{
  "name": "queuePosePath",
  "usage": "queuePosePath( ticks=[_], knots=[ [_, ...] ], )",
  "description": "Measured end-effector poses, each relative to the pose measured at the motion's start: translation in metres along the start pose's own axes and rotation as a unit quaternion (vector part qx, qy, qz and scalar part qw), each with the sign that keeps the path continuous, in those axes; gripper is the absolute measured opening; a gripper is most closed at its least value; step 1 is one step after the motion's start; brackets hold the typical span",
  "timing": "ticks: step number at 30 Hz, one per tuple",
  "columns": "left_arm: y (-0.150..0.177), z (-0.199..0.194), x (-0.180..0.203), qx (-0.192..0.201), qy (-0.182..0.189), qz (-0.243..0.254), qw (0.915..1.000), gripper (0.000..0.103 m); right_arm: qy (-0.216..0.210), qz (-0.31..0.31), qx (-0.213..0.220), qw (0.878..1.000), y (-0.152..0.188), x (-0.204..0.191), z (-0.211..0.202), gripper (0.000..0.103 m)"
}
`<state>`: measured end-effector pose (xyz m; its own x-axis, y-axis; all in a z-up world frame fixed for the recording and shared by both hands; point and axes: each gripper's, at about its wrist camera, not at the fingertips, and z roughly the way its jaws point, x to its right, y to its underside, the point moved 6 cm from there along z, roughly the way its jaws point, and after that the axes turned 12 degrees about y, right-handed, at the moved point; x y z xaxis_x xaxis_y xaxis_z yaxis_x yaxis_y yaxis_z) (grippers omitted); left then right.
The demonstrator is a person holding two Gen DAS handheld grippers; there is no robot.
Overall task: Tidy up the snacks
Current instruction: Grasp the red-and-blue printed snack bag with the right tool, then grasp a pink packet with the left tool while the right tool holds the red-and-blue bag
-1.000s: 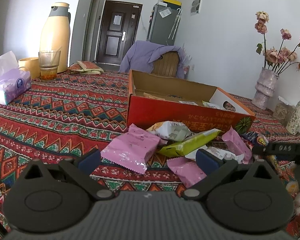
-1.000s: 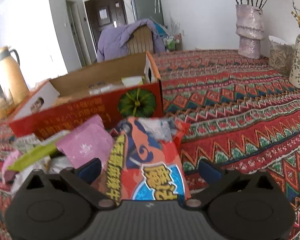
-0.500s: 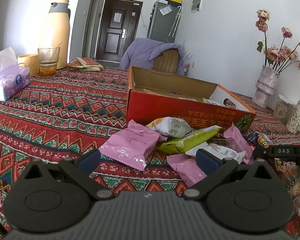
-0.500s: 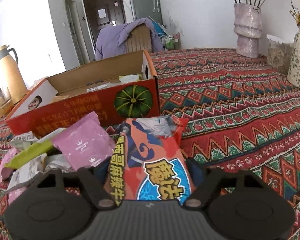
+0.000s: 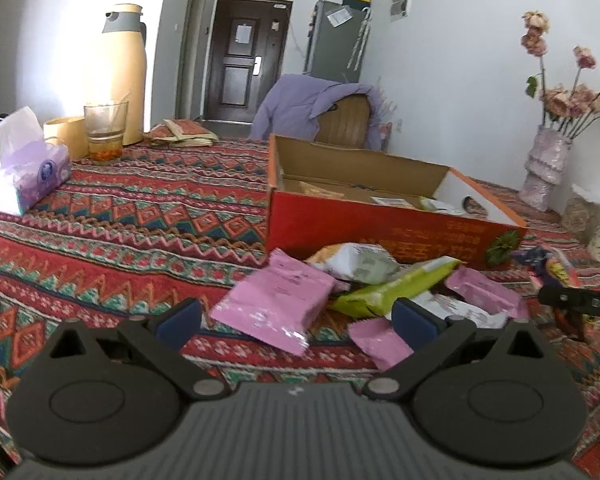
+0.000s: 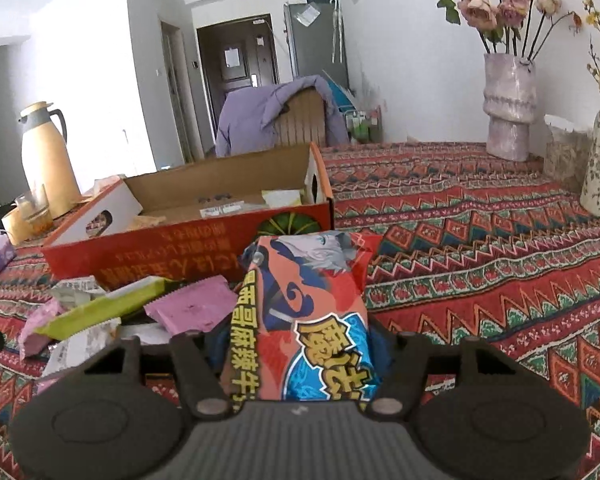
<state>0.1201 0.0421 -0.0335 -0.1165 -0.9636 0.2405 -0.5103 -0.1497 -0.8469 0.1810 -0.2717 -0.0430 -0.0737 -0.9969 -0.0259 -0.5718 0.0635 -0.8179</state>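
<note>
Since a second ago, the right gripper (image 6: 300, 344) has gone from standing wide around the orange snack bag (image 6: 304, 312) to pinching it: its jaws have just been closing, and both pads now press on the bag's sides. That bag, printed with a cartoon figure and bold yellow characters, stands nearly upright between the fingers, its top edge overlapping the view of the red box front. Meanwhile the left gripper (image 5: 298, 316) has hardly shifted; it hovers with its blue pads spread wide and nothing between them, just short of the snack pile.

Nearest that left gripper lies a large pink packet (image 5: 274, 304), with a smaller pink packet (image 5: 382, 342) to its right. Behind them sit a lime green packet (image 5: 396, 286), a white and orange packet (image 5: 354, 262) and another pink packet (image 5: 482, 294), loosely overlapping on the patterned red tablecloth (image 5: 140, 216).

Just beyond the pile stands the open red cardboard box (image 5: 380, 232), with a few flat packets lying on its floor.

Farther back on the left are a purple tissue pack (image 5: 24, 176), a drinking glass (image 5: 105, 130) and a tall cream thermos (image 5: 122, 72). On the far right stands a pale vase of dried roses (image 6: 508, 108).
</note>
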Motion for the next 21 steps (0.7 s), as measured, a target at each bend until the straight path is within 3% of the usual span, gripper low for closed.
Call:
queuePosePath(
  ticks=[9, 21],
  knots=[
    [-0.023, 0.039, -0.006, -0.054, -0.037, 0.063, 0.9959, 0.103, -0.003, -0.001, 0.004, 1.000, 0.002, -0.001, -0.005, 0.064],
    [-0.018, 0.078, -0.018, -0.105, -0.041, 0.049, 0.9924, 0.099, -0.002, 0.002, 0.005, 1.000, 0.002, 0.002, -0.008, 0.064]
  ],
)
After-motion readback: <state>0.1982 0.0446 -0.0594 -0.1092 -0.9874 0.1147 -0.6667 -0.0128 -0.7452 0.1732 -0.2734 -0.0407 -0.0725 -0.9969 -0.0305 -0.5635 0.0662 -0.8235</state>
